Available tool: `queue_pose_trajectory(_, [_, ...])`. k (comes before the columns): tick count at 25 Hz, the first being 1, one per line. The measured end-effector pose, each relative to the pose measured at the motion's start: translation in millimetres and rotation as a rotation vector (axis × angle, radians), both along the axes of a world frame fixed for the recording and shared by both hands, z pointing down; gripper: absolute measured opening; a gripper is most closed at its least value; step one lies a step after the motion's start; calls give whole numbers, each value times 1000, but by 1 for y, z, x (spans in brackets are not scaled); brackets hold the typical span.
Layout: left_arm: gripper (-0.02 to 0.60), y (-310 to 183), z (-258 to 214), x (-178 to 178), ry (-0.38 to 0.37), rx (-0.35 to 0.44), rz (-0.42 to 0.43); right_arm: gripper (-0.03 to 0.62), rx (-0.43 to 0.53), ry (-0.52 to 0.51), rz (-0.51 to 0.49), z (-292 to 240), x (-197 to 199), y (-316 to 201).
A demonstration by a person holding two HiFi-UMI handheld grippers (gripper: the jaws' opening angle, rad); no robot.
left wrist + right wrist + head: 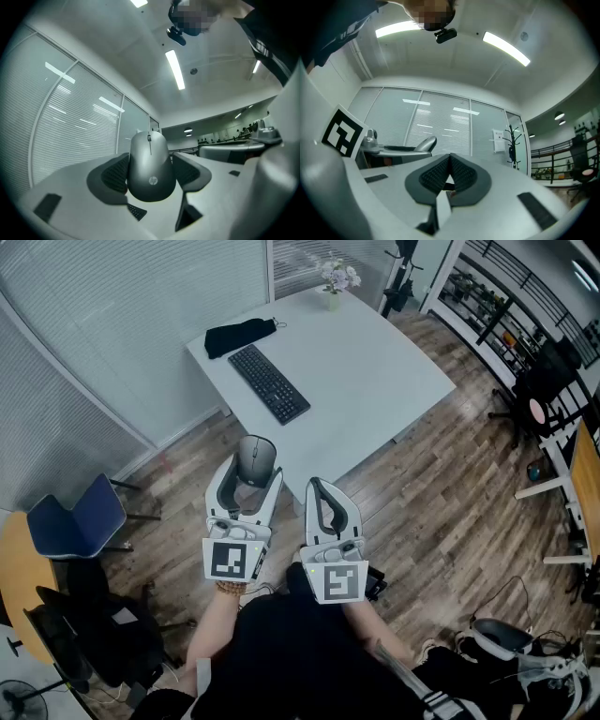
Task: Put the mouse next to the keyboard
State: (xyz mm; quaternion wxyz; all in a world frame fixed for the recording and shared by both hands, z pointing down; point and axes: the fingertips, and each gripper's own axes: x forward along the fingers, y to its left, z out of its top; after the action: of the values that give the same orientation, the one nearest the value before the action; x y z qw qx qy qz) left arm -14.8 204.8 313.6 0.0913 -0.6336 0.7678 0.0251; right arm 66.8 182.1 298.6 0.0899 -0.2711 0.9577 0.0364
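A grey mouse (255,459) sits clamped between the jaws of my left gripper (253,468), held up in front of the person, short of the table. In the left gripper view the mouse (149,165) fills the gap between the dark pads (115,174), its wheel end pointing away. A black keyboard (268,382) lies diagonally on the white table (375,381), far ahead of both grippers. My right gripper (320,493) stands beside the left one with its jaws together and nothing in them; its pads (436,175) meet in the right gripper view.
A black pouch (240,336) lies at the table's far left corner and a small vase of flowers (337,282) at the far edge. A blue chair (80,521) stands left on the wooden floor. Desks and shelves (562,409) line the right side.
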Motion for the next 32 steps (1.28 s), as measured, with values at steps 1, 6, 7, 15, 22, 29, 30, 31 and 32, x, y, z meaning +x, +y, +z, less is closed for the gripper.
queue_pose_trajectory(1, [296, 2, 1, 4, 8, 2, 3, -3, -8, 6, 2, 4, 7, 1])
queue_pose_trajectory(6, [296, 9, 4, 12, 33, 12, 23, -2, -12, 12, 1, 10, 20, 10])
queue_pose_trajectory(7, [296, 11, 4, 11, 32, 12, 25, -2, -9, 14, -1, 10, 18, 12])
queue_pose_trajectory(15, [296, 11, 7, 12, 44, 20, 58, -2, 8, 36, 12, 12, 15, 19])
queue_pose_trajectory(22, [296, 4, 9, 7, 49, 21, 74, -2, -2, 42, 23, 14, 9, 14])
queue_pose_trajectory(29, [296, -13, 11, 1, 44, 13, 72, -2, 1, 36, 22, 15, 1, -5])
queue_pose_trajectory(30, [296, -16, 11, 0, 43, 13, 71, -2, 0, 36, 22, 15, 1, -9])
queue_pose_trajectory(31, [296, -19, 11, 0, 43, 12, 70, -2, -1, 34, 21, 15, 0, -13])
queue_pose_trajectory(32, [296, -22, 11, -1, 42, 12, 68, -2, -1, 33, 20, 15, -1, -17])
